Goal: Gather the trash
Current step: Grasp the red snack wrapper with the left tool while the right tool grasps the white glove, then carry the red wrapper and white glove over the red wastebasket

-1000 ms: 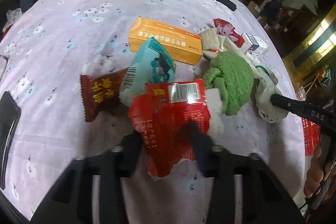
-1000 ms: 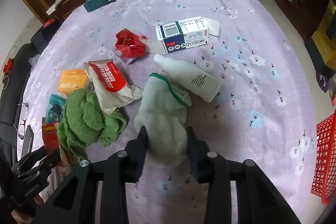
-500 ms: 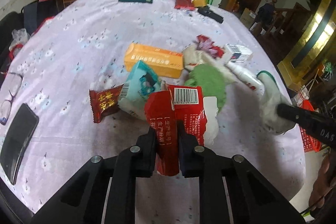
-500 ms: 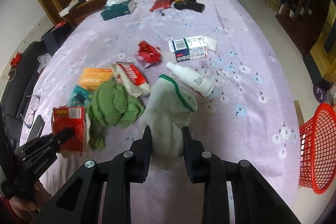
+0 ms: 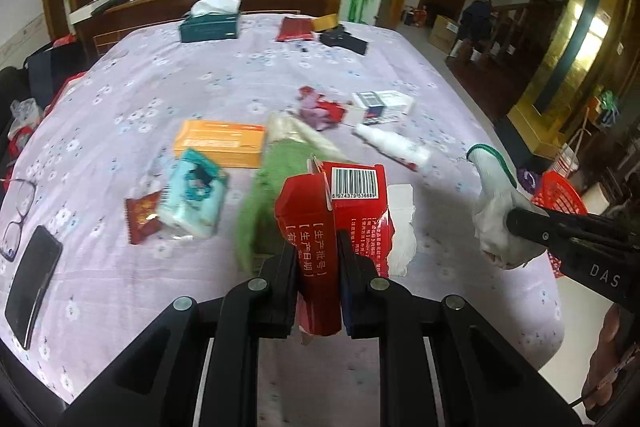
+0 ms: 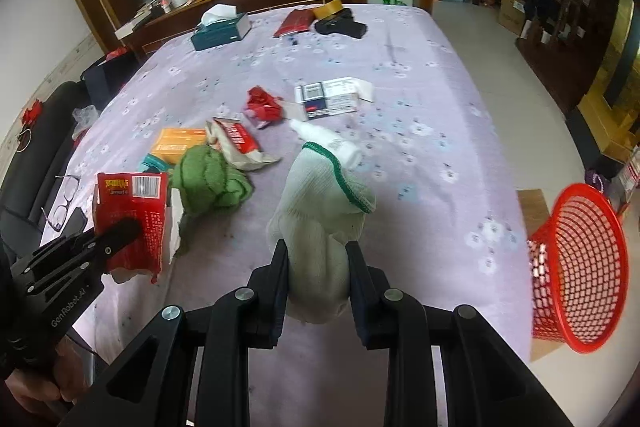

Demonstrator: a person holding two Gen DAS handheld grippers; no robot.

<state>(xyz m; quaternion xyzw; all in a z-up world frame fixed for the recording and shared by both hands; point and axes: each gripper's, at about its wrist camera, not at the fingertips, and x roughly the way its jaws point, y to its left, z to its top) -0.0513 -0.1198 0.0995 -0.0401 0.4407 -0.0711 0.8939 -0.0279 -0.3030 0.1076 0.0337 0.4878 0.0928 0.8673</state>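
A torn red snack packet (image 5: 336,211) is pinched between the closed jaws of the left claw (image 5: 318,259), and a white glove with a green cuff (image 6: 324,211) is clamped in the closed jaws of the right claw (image 6: 318,263), both being held clear above the counter (image 6: 420,131) with its lilac flowered cloth. Just beyond the claws a green cloth (image 6: 212,183), an orange box (image 5: 220,143), a teal packet (image 5: 194,199), a white bottle (image 5: 396,147) and a crumpled red wrapper (image 6: 264,105) are left lying on the counter. A red mesh basket (image 6: 580,267) is seen on the floor to the right of the right claw, past the counter edge.
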